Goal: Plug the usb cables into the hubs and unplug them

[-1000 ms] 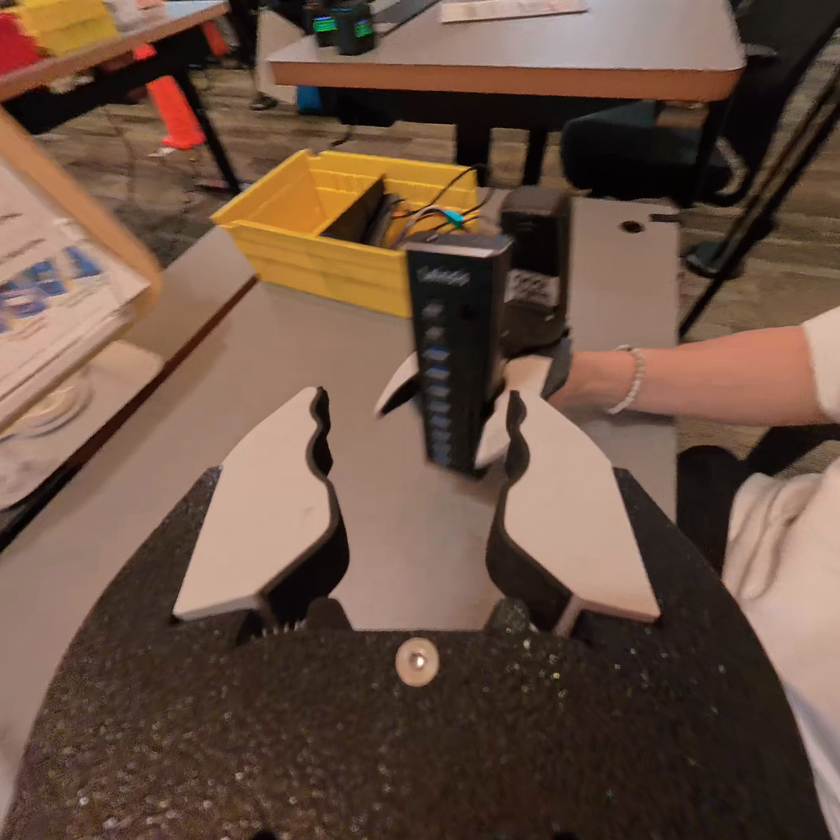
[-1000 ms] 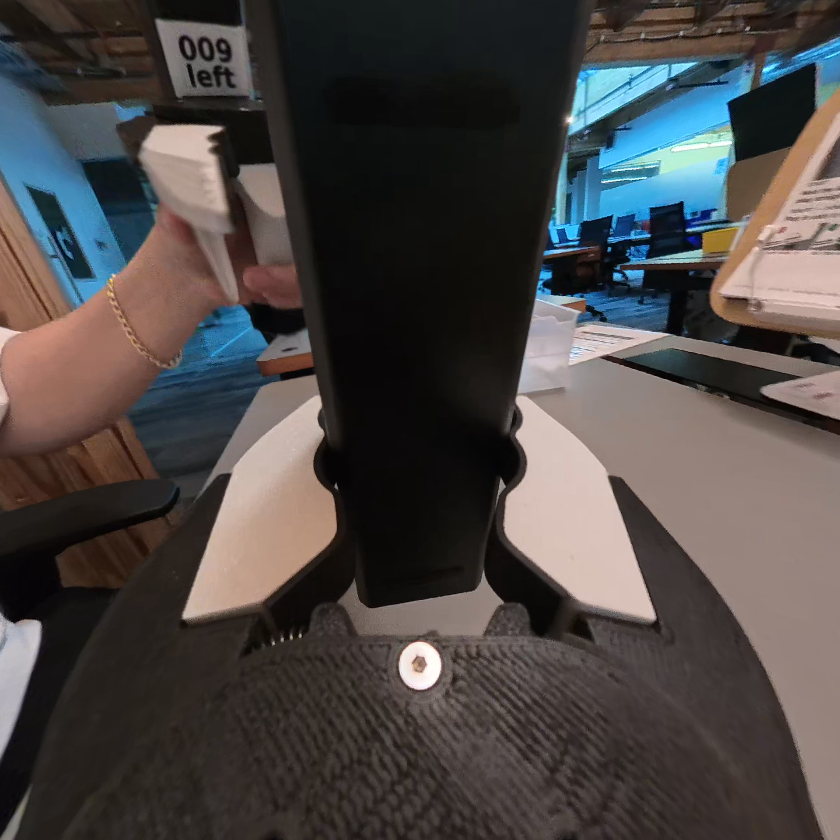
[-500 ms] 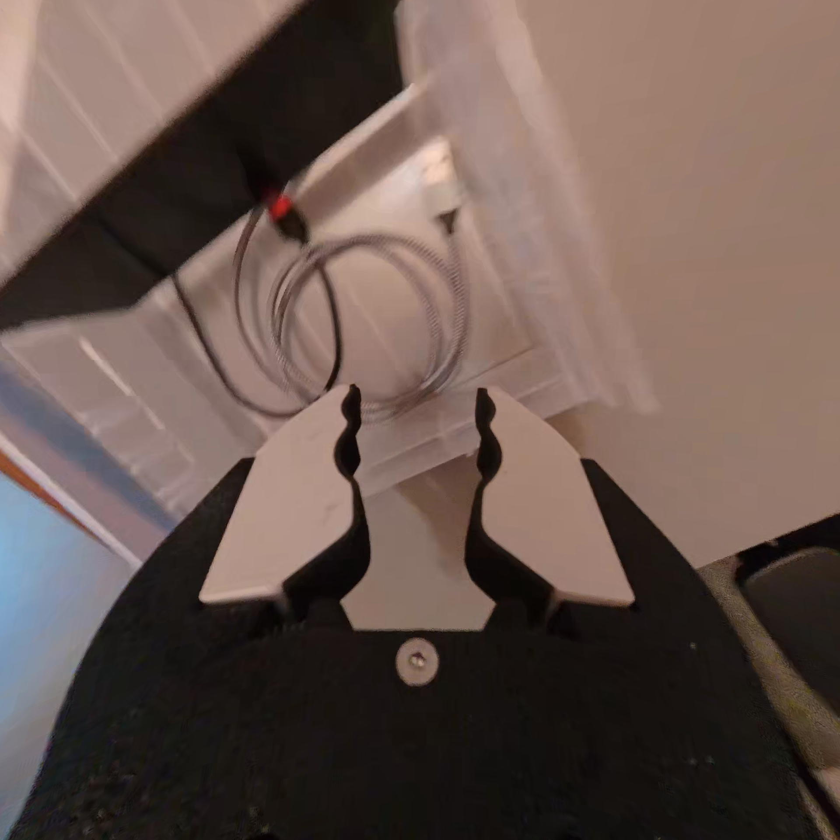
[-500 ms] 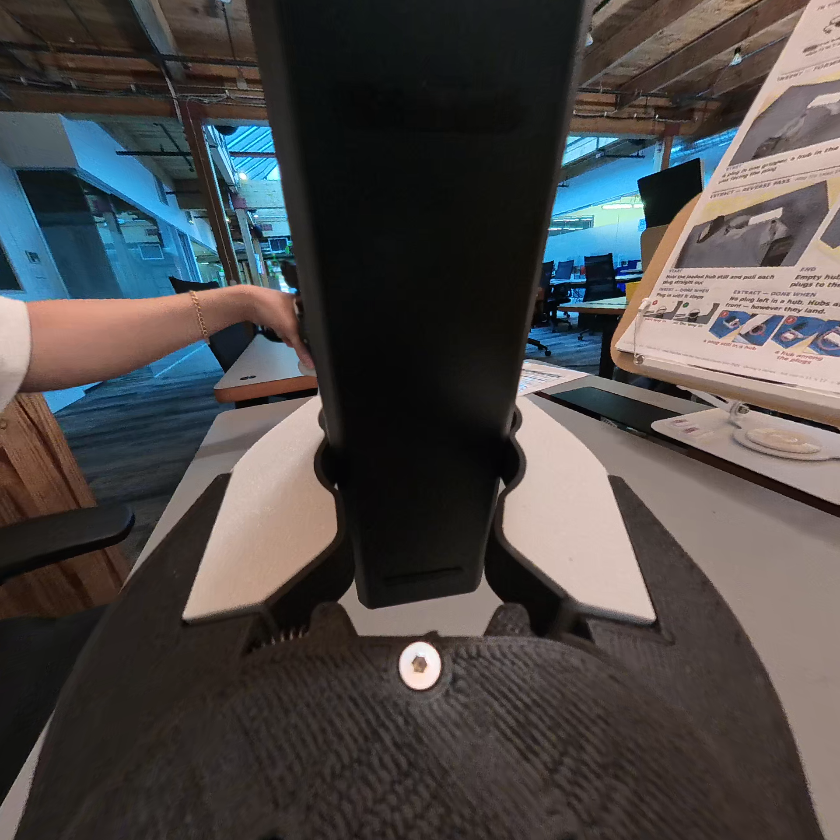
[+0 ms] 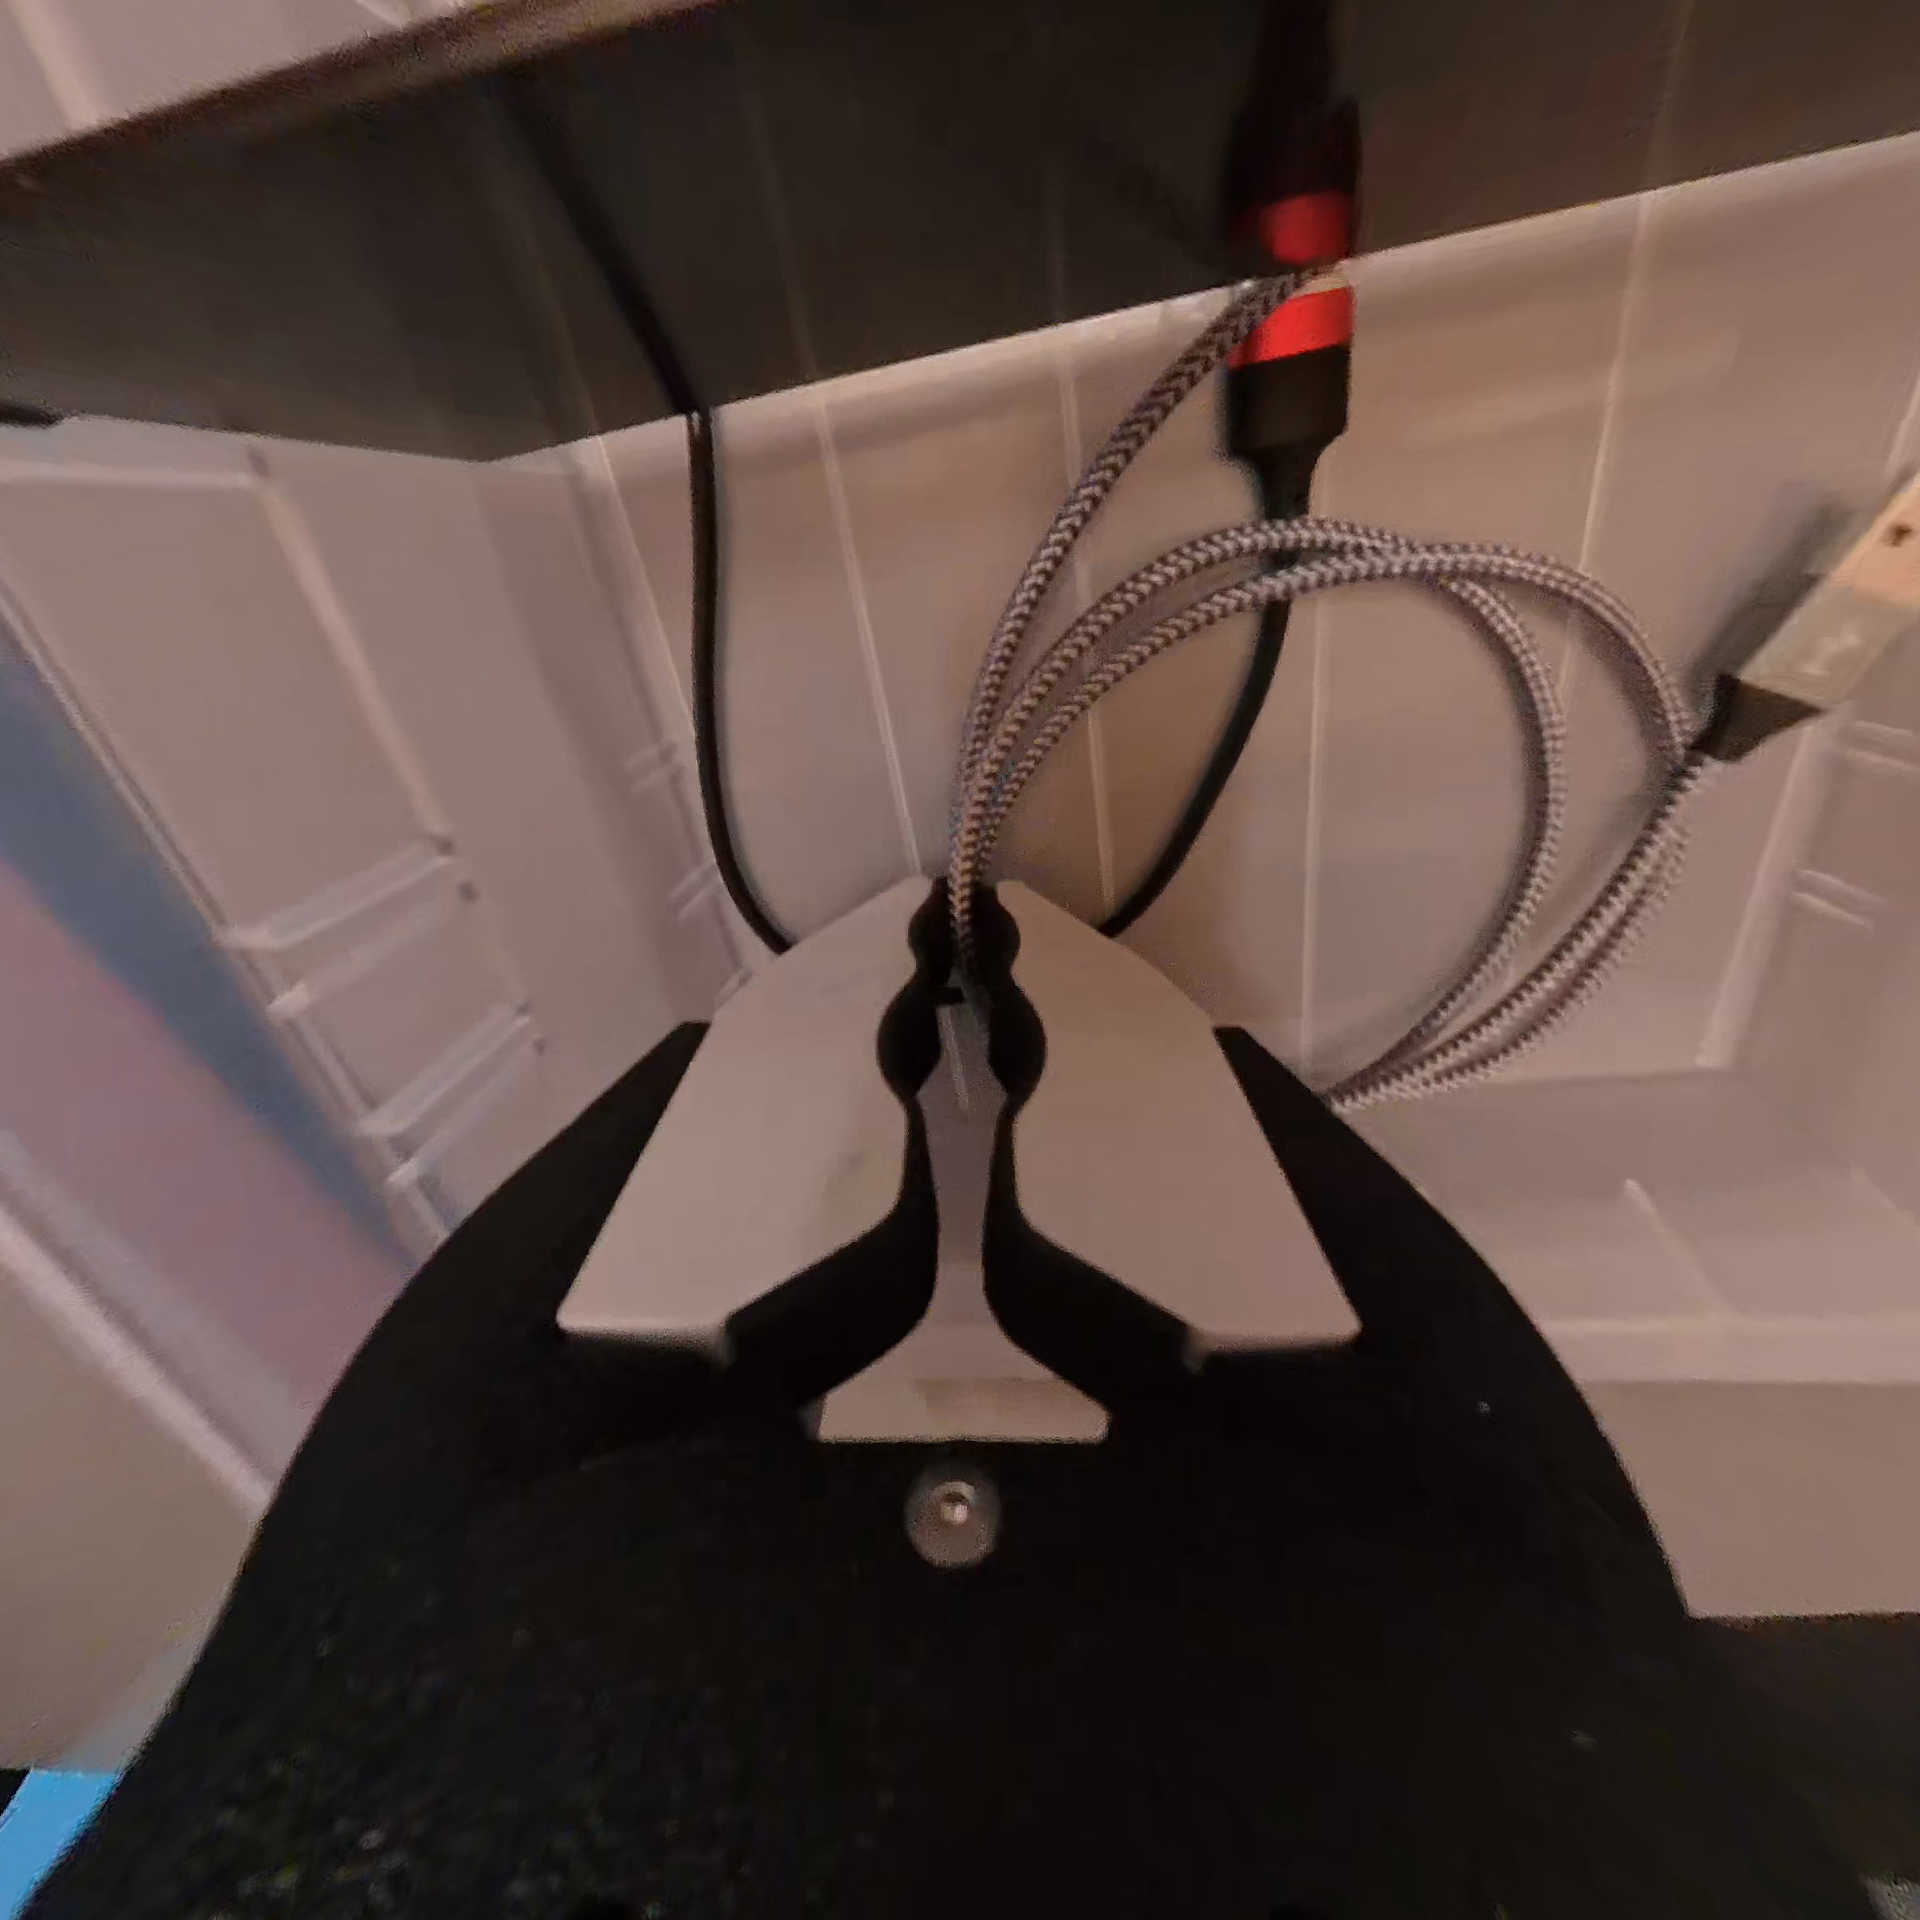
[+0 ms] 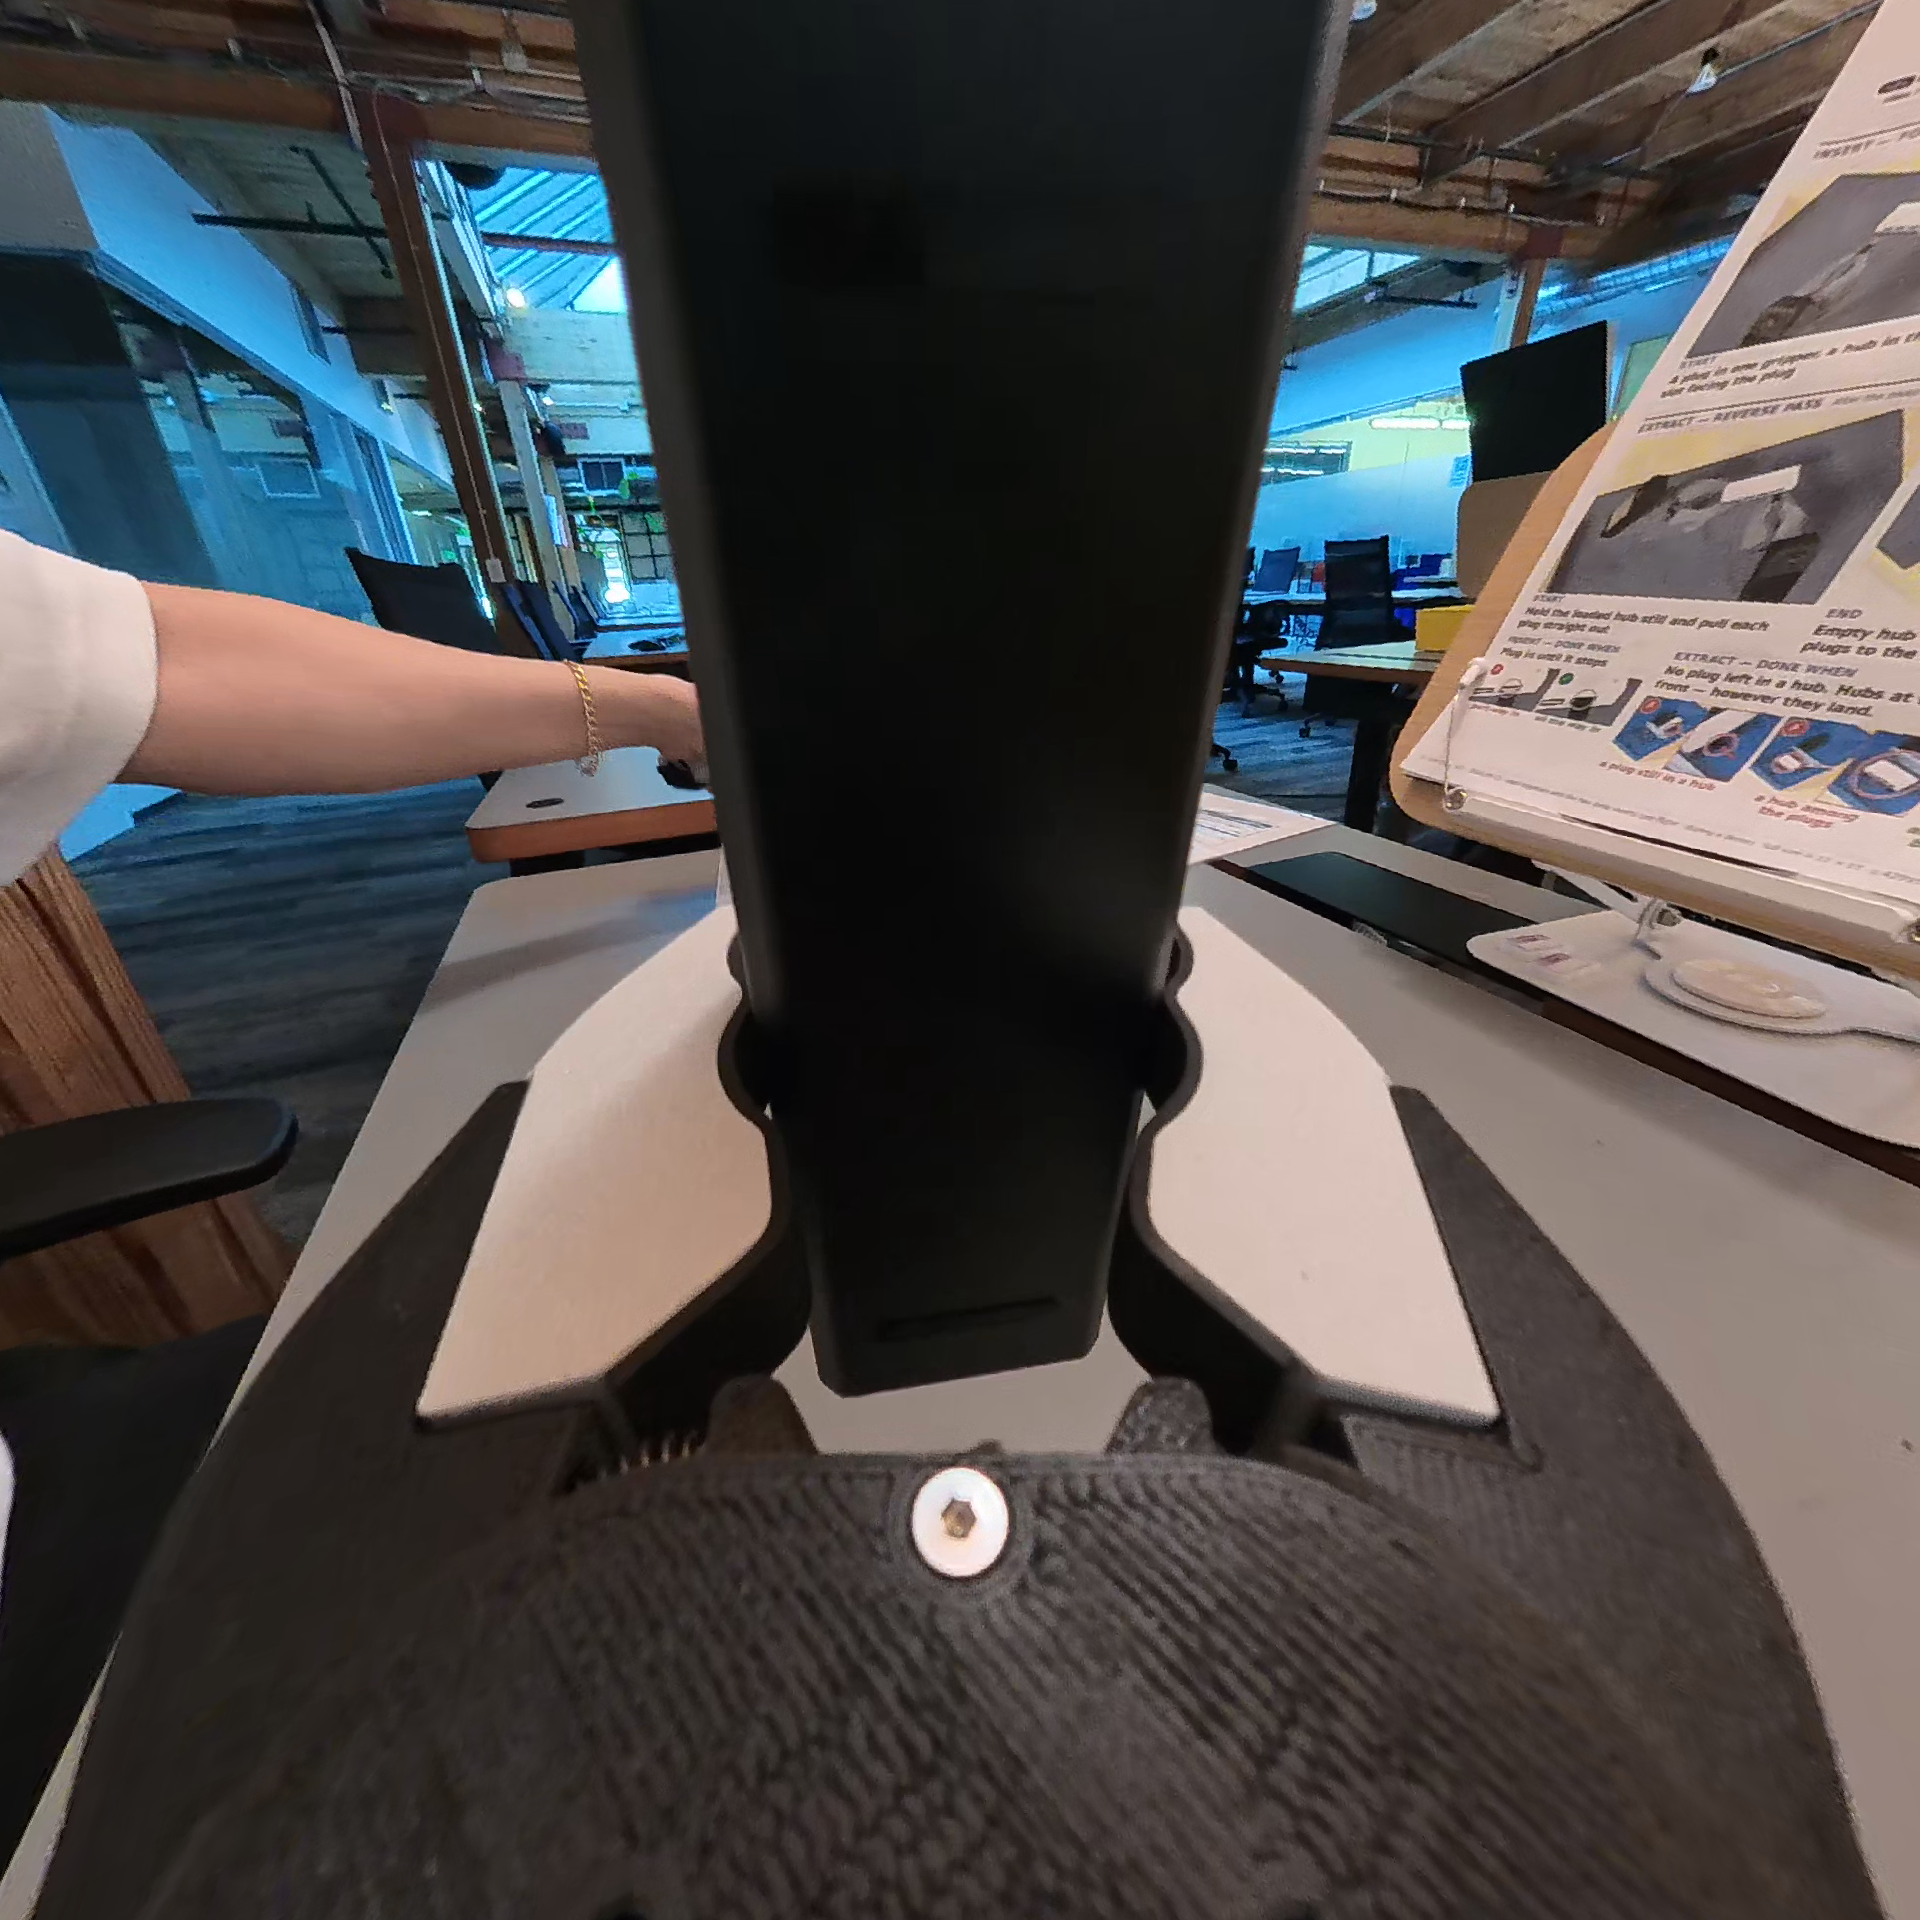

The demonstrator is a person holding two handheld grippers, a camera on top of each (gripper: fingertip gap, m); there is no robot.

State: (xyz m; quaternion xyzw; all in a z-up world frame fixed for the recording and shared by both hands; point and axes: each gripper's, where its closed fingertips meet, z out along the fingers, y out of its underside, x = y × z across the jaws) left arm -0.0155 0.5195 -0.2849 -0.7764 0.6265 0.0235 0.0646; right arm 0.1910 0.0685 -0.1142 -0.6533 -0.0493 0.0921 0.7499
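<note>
Closing in now, the left gripper (image 5: 961, 935) has shut its fingers on the braided cable (image 5: 1538, 665), where half a second ago it hovered with jaws apart above the clear bin (image 5: 416, 727). That cable loops inside the bin, its silver plug (image 5: 1808, 644) cut off at the frame's edge, a red-banded plug (image 5: 1294, 353) above the loop. Over at the right gripper (image 6: 961, 997), fingers clamp the black hub (image 6: 956, 623), top out of frame, ports hidden. Beyond the hub: grey table (image 6: 1662, 1299), instruction stand (image 6: 1714, 623), an outstretched arm (image 6: 416, 675).
</note>
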